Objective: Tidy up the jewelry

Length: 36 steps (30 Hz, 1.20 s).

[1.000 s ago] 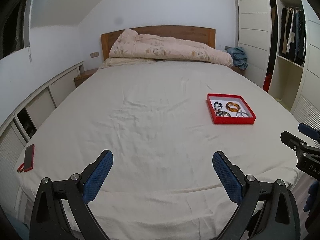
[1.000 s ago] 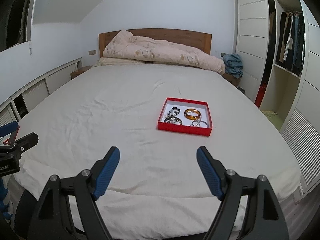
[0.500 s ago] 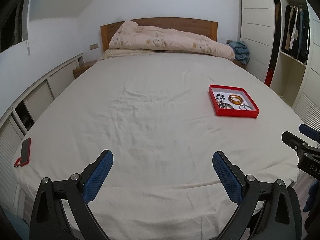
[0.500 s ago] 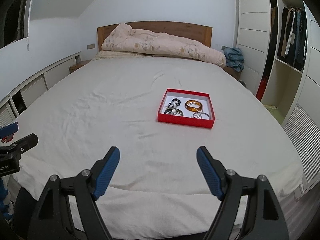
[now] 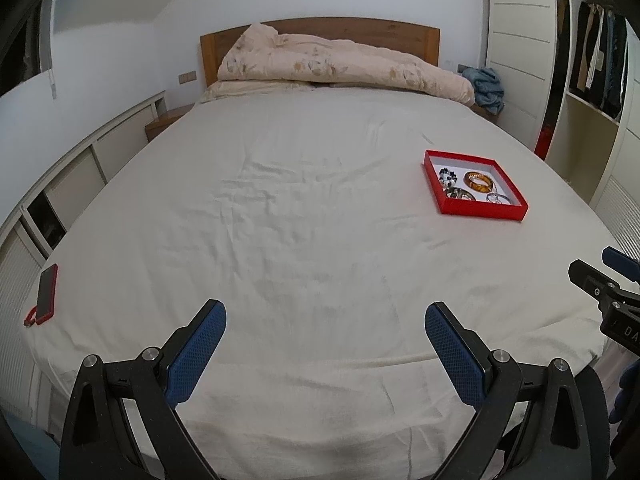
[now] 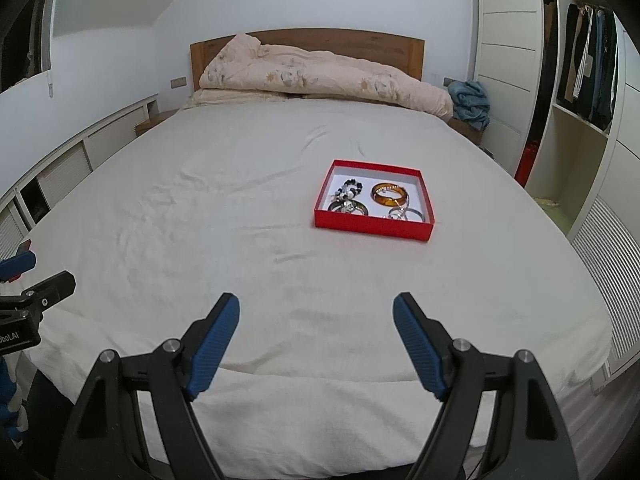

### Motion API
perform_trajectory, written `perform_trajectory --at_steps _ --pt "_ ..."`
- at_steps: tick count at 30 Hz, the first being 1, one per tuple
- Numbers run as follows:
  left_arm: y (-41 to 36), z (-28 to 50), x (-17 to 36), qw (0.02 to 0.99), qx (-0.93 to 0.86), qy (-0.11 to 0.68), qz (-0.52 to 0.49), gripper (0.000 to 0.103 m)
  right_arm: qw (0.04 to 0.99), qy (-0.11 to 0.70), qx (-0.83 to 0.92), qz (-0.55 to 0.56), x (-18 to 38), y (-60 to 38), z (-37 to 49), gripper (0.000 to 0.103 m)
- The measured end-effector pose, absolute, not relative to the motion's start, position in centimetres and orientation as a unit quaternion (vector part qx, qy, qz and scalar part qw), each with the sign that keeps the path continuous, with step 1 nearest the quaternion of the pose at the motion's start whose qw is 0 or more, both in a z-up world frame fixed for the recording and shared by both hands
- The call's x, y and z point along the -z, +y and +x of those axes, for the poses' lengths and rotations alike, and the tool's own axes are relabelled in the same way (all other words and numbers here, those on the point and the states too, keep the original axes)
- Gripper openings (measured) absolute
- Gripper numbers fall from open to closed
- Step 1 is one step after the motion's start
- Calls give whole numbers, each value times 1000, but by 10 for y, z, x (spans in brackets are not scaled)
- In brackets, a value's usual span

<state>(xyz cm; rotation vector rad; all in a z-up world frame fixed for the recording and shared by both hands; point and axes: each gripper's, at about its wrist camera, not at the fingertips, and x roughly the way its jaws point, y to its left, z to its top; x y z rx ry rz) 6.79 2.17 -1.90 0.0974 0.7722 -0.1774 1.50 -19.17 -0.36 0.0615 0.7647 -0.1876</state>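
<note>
Red tray [image 6: 372,228] (jewelry inside) — on bed [image 6: 240,220]

Soft even light, sharp focus, fisheye-bent edges, dark corners

**Red tray of jewelry on the bed**

A shallow red tray [image 6: 373,227] with a white floor lies flat on the bed's pale sheet, at centre right of the right wrist view. Inside, an amber bangle [image 6: 390,194] sits at upper right, a black-and-white beaded bracelet [image 6: 350,189] at upper left, a dark bracelet [image 6: 349,208] at lower left, and silver rings [image 6: 406,214] at lower right.
</note>
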Motion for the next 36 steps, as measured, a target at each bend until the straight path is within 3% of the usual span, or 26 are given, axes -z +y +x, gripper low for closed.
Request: perform_trajectory --at_steps 36 --pt "26 90 43 906 92 411 46 99 908 407 95 35 34 -197 35 78"
